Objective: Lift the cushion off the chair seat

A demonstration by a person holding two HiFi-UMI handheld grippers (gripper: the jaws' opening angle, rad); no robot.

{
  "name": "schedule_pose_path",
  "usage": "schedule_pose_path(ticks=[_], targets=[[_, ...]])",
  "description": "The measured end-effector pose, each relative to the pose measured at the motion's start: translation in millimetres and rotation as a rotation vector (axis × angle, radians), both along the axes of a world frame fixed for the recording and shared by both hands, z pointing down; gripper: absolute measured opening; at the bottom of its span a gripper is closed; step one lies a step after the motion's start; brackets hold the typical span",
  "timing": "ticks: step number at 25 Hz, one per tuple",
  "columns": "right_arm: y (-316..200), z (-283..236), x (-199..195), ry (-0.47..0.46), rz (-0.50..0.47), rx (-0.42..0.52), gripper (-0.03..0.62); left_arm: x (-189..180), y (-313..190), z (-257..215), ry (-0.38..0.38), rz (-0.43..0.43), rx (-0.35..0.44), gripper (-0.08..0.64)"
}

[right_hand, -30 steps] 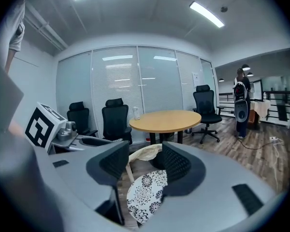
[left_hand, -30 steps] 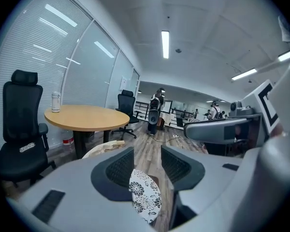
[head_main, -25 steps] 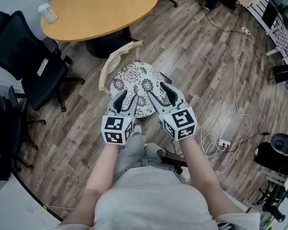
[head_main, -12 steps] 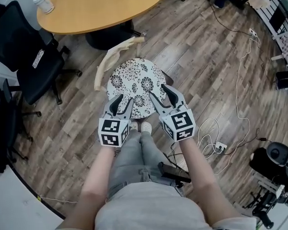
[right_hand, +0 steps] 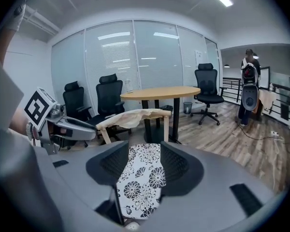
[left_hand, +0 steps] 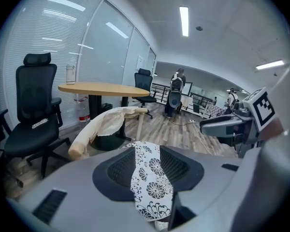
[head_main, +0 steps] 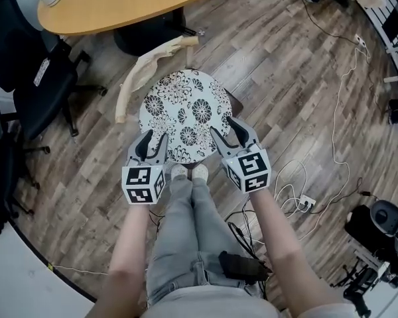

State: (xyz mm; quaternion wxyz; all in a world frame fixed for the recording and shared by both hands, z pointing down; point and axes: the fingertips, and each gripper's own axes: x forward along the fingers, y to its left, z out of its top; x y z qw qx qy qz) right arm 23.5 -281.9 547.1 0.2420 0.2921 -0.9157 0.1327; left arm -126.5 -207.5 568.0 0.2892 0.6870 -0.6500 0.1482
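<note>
Round black-and-white floral cushion (head_main: 182, 114): flat on the chair seat, beige backrest (head_main: 146, 65) beyond it. Left gripper (head_main: 154, 138): at the near-left rim, jaws released, just narrowed slightly, cushion showing between them, unpressed. Right gripper (head_main: 223, 126): at the near-right rim, jaws released.

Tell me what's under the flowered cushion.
The cushion covers the chair seat almost entirely; only a dark sliver shows at its right edge. The pale curved backrest sticks out behind it.
</note>
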Motion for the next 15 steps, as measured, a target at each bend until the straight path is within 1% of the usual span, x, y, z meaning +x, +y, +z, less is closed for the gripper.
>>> schedule_pose_path(ticks=[5,10,15], targets=[[-10.7,44.5,11.1,0.020,0.008,-0.025,0.221,-8.5,0.1,37.1,-0.020,-0.036,-0.032,0.156],[-26.2,82.4,18.1,0.029,0.036,-0.037,0.221,-25.3,4.8,74.1,-0.044,-0.069,-0.063,0.156],[-38.7,126.2,25.7,0.060,0.059,-0.081,0.221,-46.0,7.8,116.2,-0.006,-0.137,-0.090,0.156]])
